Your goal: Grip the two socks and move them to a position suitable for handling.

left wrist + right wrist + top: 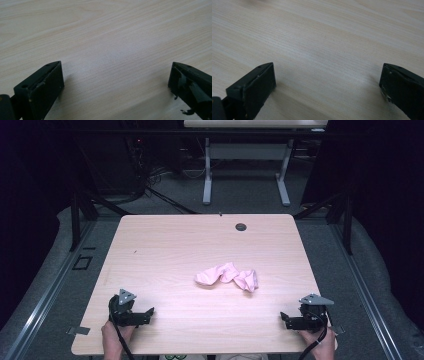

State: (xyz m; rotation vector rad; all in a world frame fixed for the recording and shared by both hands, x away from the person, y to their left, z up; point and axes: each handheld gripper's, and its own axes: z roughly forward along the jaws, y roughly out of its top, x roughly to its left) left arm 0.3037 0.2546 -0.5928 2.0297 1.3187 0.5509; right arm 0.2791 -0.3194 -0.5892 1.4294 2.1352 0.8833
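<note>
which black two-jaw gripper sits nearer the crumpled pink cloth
The right gripper: the crumpled pink cloth lies right of the table's middle, farther from the left gripper.

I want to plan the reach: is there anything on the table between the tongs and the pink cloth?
Nothing visible. The cloth lies mid-table; only bare table lies between it and the left tongs and right tongs, both open at the near edge.

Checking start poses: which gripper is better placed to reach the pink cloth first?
Right, marginally. The pink cloth lies right of centre, nearer the right gripper than the left gripper. Both are open and empty.
</note>
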